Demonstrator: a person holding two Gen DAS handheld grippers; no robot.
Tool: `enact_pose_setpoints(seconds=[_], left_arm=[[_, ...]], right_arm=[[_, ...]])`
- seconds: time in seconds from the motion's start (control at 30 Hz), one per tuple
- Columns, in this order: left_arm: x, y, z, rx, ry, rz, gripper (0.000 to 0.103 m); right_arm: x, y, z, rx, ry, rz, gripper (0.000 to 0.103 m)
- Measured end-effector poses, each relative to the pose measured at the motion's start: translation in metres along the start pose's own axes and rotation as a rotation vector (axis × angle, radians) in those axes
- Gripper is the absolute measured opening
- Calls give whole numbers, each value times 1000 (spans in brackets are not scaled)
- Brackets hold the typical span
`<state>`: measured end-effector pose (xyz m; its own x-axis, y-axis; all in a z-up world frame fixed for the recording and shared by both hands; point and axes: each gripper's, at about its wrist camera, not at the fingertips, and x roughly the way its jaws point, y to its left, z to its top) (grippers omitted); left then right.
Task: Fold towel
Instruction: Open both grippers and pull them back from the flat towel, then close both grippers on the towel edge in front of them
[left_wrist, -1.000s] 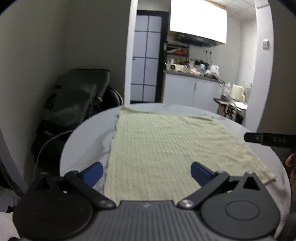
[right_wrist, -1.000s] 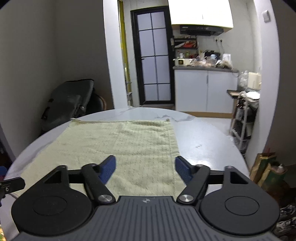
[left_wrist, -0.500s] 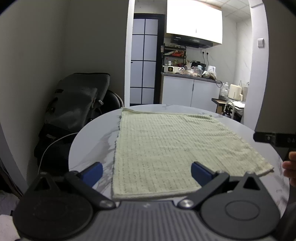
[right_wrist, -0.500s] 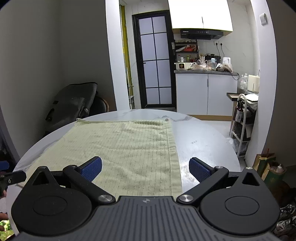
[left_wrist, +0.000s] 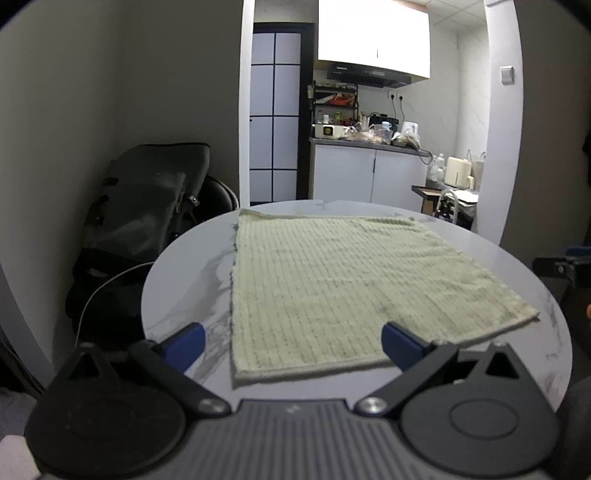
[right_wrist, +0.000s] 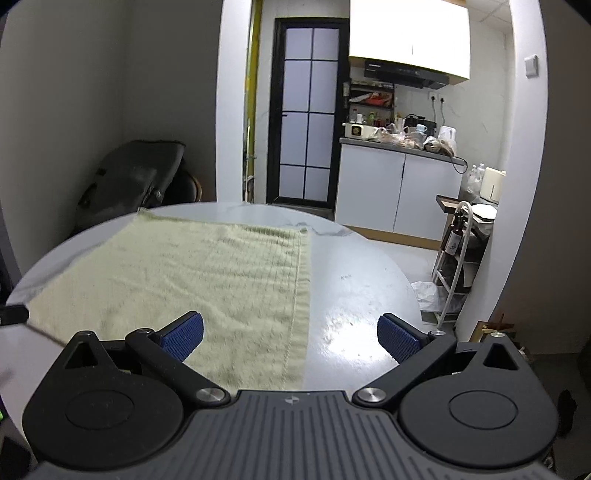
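A pale green ribbed towel (left_wrist: 332, 280) lies flat on a round white marble table (left_wrist: 192, 280). It also shows in the right wrist view (right_wrist: 192, 273). My left gripper (left_wrist: 291, 341) is open and empty, just short of the towel's near left corner. My right gripper (right_wrist: 291, 334) is open and empty, above the towel's near right edge, with the edge between its fingers. The right gripper's body shows at the right edge of the left wrist view (left_wrist: 557, 267).
A dark bag on a chair (left_wrist: 147, 206) stands beyond the table's left side. A kitchen counter (right_wrist: 399, 155) with clutter and a wire rack (right_wrist: 458, 266) are to the far right. Bare tabletop (right_wrist: 354, 280) lies right of the towel.
Both grippers have pulled back toward me and risen, so the towel's near edge now shows. The right gripper's fingers have opened wider. The towel has stayed flat.
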<state>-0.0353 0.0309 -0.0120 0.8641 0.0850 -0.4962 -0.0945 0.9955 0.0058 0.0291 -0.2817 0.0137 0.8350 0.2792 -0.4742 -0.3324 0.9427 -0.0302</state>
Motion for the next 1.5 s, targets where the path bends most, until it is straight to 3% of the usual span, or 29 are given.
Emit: enact_pose_setpoints(seconds=[0.33,0.5,0.67,0.87,1.0,1.13,1.23,1.33,1.5], left_arm=[[4,9,-8,28,22,17,103],[9,15,-8,12,36,16,103],[13,17,-10,23,38,22,103],[17,25,-9,40,53,-31,103],[21,37,-7,-7,48,-57,102],[25,41,-8,-21,72,-91,85],[25,39,-8,-5,59,-88,73],[26,39,-6,-12,61,-91,54],[24,35,-8,33,64,-97,48]], right_arm=[[3,-11,-1,16,39,126,103],[8,-13,-3,15,60,127,103],[10,-16,-4,4,63,196,103],[17,-20,-7,-10,85,197,103],[19,-23,-8,-4,82,244,102],[22,-24,-11,-35,94,257,101],[21,-26,-12,-34,82,255,85],[24,-28,-15,-35,95,247,79],[24,-30,-20,-31,103,259,79]])
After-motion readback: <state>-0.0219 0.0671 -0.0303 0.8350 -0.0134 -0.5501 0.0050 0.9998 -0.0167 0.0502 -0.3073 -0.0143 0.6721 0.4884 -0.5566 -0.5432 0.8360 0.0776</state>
